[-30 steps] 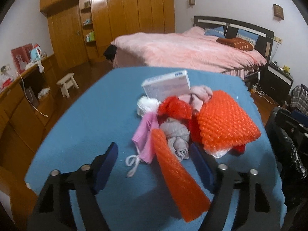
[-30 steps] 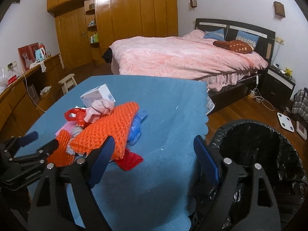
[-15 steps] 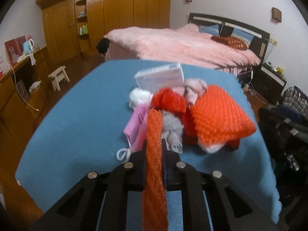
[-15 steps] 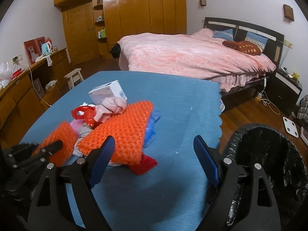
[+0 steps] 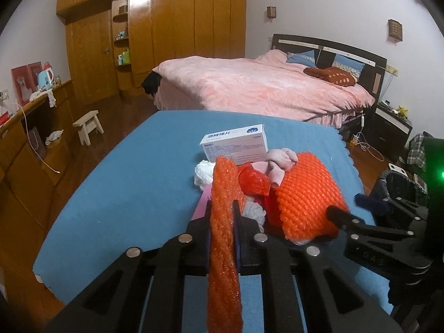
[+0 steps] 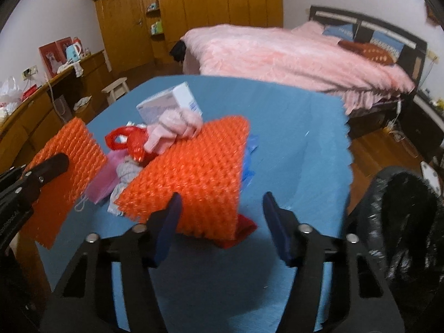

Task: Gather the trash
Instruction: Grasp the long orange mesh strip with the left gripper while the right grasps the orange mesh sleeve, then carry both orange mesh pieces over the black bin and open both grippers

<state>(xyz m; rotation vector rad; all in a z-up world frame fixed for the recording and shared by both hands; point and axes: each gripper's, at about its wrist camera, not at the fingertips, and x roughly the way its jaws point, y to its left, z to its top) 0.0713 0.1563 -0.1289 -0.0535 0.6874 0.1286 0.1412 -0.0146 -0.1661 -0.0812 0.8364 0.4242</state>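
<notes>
At the left edge of the blue-covered table [image 6: 299, 138], the left gripper [image 5: 223, 216] is clamped on 1 orange foam-net sheet [image 5: 223, 238], which stands on edge between its jaws, lifted off the cloth. To its right, near the table's middle, lies the trash pile: a pink mask [image 6: 104, 180], a red plastic bag [image 6: 130, 141], a white box [image 6: 169, 102] and a second, larger orange foam net [image 6: 199, 172]. The right gripper [image 6: 222, 222] hovers with jaws apart at that net's near edge. Beyond the table's right edge stands the black-lined bin [image 6: 402, 216]. The step in hand looks like pickup; next, the held sheet needs carrying across to the bin.
</notes>
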